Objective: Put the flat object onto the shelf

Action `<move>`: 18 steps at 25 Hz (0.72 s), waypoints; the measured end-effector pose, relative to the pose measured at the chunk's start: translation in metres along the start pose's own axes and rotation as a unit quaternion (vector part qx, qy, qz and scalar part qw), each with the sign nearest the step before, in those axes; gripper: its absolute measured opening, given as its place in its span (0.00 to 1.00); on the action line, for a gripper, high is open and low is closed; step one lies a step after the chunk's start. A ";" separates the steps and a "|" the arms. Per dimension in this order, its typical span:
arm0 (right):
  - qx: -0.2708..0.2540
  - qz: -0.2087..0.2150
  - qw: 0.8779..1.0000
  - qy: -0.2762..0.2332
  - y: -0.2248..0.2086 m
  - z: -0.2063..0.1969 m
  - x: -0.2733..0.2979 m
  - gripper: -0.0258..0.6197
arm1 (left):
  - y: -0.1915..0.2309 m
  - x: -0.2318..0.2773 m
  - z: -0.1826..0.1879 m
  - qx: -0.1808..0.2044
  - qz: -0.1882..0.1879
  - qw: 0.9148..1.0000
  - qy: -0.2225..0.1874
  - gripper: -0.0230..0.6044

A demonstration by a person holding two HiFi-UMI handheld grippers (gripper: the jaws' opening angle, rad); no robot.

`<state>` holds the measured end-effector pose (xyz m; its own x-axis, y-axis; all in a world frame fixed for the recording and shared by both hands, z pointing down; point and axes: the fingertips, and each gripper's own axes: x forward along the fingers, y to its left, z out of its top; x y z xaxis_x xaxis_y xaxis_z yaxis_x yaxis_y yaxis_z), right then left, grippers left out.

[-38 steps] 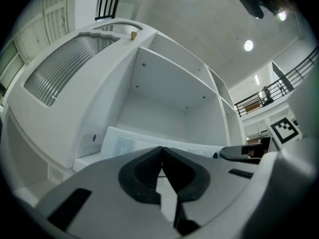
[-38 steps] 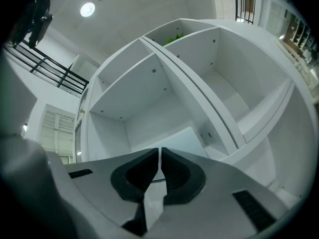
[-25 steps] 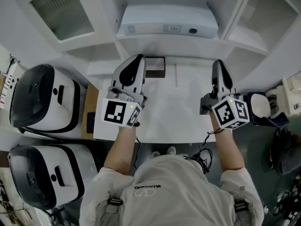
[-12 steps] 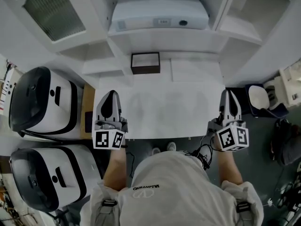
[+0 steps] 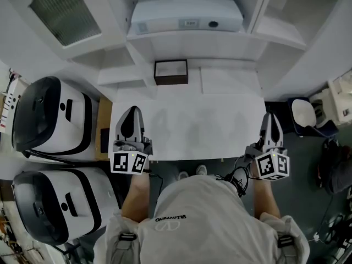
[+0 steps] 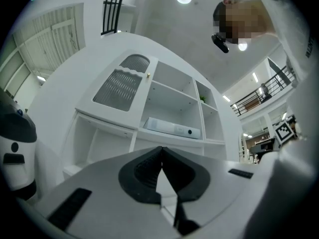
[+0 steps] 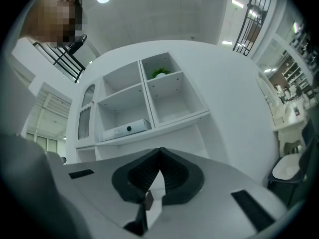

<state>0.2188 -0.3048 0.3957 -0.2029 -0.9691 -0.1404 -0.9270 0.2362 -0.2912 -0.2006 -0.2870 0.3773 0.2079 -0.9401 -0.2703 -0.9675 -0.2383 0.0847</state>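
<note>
Both grippers have pulled back. A second ago they sat higher in the head view, over the far part of the white table (image 5: 203,128) and close to the shelf unit. Now they are at the table's near edge, just above the person's shoulders in the lower half of the frame.

The left gripper (image 5: 132,110) is lower left of centre, with its jaws fully together and nothing between them. Its own view shows the dark pads meeting at the tip and only table and shelves beyond. The right gripper (image 5: 270,116) is at lower right and looks the same - jaws closed on nothing, pads touching.

The flat object (image 5: 187,15) is a white slab-like box with a small round lens on its front. It lies flat on the shelf (image 5: 192,37) at upper centre of the head view, well apart from both grippers. It also shows in both gripper views, resting on that same board.

A small dark box (image 5: 171,72) stands below it at the table's far edge; a second ago the left gripper partly covered it, and now it is fully visible.

Judgement: the placing looks done - the object is on the shelf, both grippers are empty, and the retreat reads as the end of the task. Nothing seems left to move.
</note>
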 end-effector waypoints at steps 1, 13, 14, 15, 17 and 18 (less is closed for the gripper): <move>0.000 0.001 1.000 -0.002 0.000 0.001 0.000 0.06 | 0.001 0.000 0.000 -0.007 0.001 1.000 -0.002 0.04; 0.008 0.016 1.000 0.004 0.006 0.001 0.003 0.05 | 0.004 -0.002 0.006 -0.015 0.007 1.000 -0.010 0.04; 0.008 0.016 1.000 0.004 0.006 0.001 0.003 0.05 | 0.004 -0.002 0.006 -0.015 0.007 1.000 -0.010 0.04; 0.009 0.017 1.000 0.005 0.006 0.001 0.003 0.05 | 0.004 -0.003 0.007 -0.016 0.007 1.000 -0.010 0.04; 0.009 0.018 1.000 0.006 0.007 0.001 0.004 0.05 | 0.005 -0.003 0.007 -0.016 0.009 1.000 -0.009 0.04; 0.009 0.018 1.000 0.007 0.008 0.001 0.004 0.05 | 0.005 -0.003 0.007 -0.017 0.009 1.000 -0.009 0.04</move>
<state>0.2112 -0.3066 0.3919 -0.2406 -0.9606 -0.1389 -0.9134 0.2725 -0.3023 -0.2072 -0.2834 0.3715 0.1871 -0.9402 -0.2848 -0.9658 -0.2290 0.1217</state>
